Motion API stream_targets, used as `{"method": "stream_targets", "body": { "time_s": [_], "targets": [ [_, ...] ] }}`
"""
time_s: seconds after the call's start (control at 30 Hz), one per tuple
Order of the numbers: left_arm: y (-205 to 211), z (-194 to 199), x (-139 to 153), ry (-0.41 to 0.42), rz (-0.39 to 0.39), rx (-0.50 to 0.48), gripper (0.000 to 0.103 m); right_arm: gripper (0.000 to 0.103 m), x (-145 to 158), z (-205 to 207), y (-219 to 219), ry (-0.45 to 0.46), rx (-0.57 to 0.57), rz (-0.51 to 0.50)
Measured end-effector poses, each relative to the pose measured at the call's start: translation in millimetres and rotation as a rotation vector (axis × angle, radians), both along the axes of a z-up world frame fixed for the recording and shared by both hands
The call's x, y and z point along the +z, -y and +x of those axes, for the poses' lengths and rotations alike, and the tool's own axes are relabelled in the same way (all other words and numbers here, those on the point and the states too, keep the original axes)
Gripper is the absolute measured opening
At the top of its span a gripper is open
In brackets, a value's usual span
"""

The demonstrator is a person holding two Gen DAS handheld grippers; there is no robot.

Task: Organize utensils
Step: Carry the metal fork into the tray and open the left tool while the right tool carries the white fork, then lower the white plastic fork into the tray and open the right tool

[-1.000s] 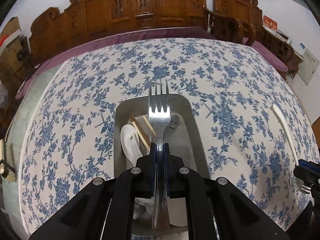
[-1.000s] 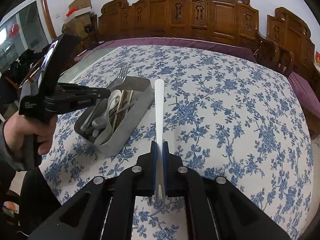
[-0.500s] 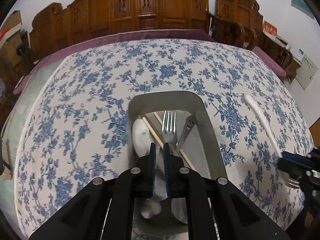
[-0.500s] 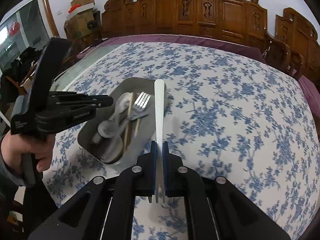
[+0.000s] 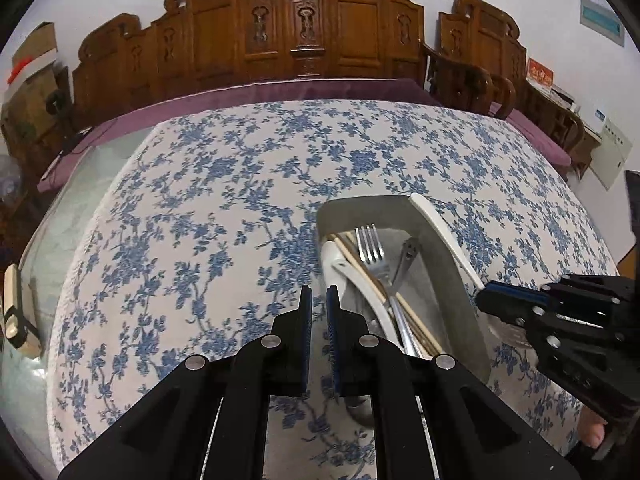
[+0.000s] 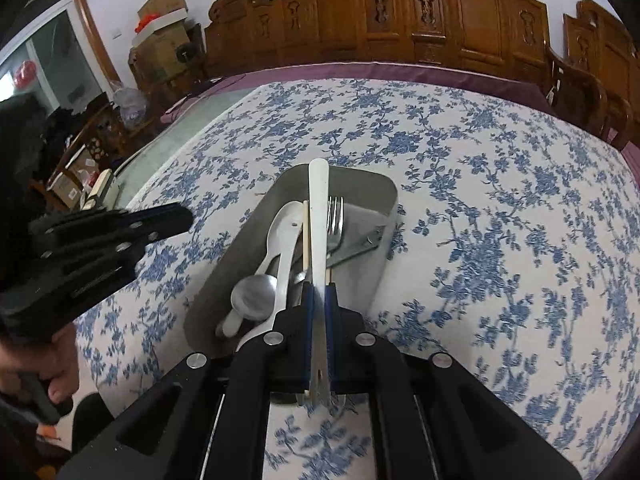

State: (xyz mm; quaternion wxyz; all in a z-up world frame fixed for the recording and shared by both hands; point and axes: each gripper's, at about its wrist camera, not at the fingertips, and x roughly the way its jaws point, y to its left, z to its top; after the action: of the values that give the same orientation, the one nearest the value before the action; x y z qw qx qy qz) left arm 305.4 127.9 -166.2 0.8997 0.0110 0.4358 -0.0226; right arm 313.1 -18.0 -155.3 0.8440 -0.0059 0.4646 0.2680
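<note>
Two grippers are working over a table covered in a blue-flowered cloth [image 5: 224,208]. The right gripper [image 6: 319,292] is clamping a white plastic utensil [image 6: 318,216] between its blue pads, handle pointing forward, and is holding it over the grey metal tray [image 6: 360,188]. The left gripper [image 5: 316,300] is hanging beside the tray's left wall, jaws parted by a narrow gap with nothing between them.

Inside the tray, a metal fork [image 5: 370,244] is lying tines away from the camera, resting across wooden chopsticks [image 5: 360,266]. A white spoon [image 6: 286,232], a metal spoon [image 6: 254,294] and a further metal piece [image 5: 406,254] are lying alongside; what that piece is cannot be told. The white utensil is crossing above these items and is partly blocking sight of the chopsticks in the right wrist view.

Carved wooden chairs [image 5: 304,36] are lining the far edge of the table, with a purple cloth [image 5: 280,90] showing beneath the flowered one. Cardboard boxes [image 6: 164,16] are standing in the far left corner. A red label [image 5: 540,74] on the right wall is carrying writing too small to read.
</note>
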Motion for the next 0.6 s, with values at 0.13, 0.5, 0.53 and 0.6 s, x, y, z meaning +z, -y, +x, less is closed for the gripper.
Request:
{"method": "stream_targets", "body": {
  "time_s": [0.13,0.5,0.53,0.6],
  "targets": [
    [-8,-3,0,0.002,-0.001,0.012,0.006,0.007,-6,11,-10,-0.029,-0.025,0.023],
    [-18,-12,-3,-0.004,-0.002,0.028,0.006,0.008,-22,23,-24,-0.067,-0.043,0.071],
    [-19,-12,-2,-0.002,-0.004,0.027,0.006,0.013,-23,23,-22,-0.069,-0.043,0.104],
    [-19,-14,-1,0.000,-0.005,0.028,0.006,0.024,-25,25,-20,-0.076,-0.051,0.120]
  ]
}}
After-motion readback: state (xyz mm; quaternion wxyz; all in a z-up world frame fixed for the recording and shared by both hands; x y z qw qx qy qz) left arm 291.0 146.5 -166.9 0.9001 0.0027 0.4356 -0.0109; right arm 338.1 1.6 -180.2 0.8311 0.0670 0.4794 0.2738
